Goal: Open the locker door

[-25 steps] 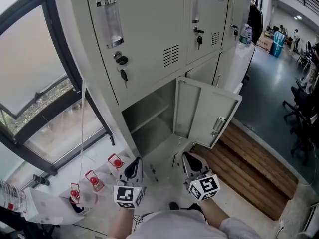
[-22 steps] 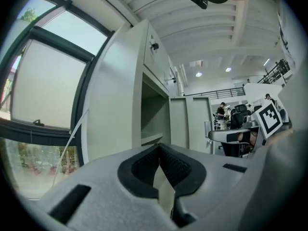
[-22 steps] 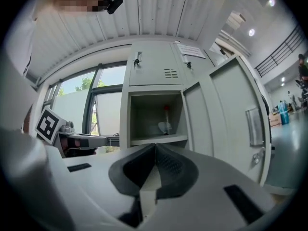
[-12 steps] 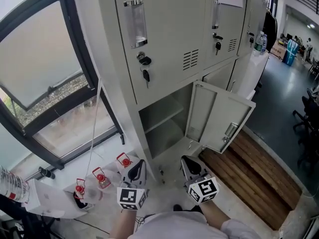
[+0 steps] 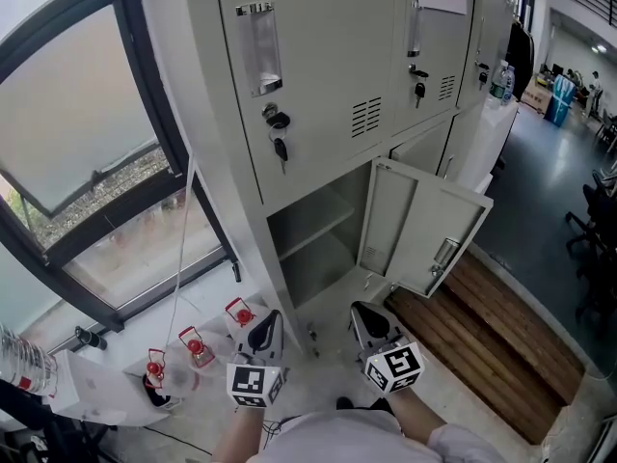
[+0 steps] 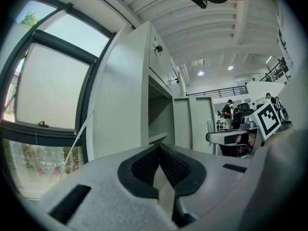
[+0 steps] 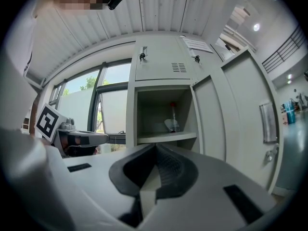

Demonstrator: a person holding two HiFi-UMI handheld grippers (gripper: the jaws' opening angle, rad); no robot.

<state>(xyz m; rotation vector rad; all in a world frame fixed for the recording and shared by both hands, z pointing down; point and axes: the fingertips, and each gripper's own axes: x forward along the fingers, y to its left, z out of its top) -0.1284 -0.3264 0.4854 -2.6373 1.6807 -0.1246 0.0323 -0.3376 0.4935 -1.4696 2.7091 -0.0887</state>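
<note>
The pale grey metal locker door stays swung wide at the foot of the tall grey steel cabinet as you straighten back. Your left gripper and right gripper hang before it, both clenched, empty. The opening looks finished.

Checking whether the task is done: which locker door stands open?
The lower door of the leftmost column: it is swung out to the right, baring a shelf. The upper door above it is shut.

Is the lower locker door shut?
No, the door stands swung out to the right, baring the shelf inside.
</note>
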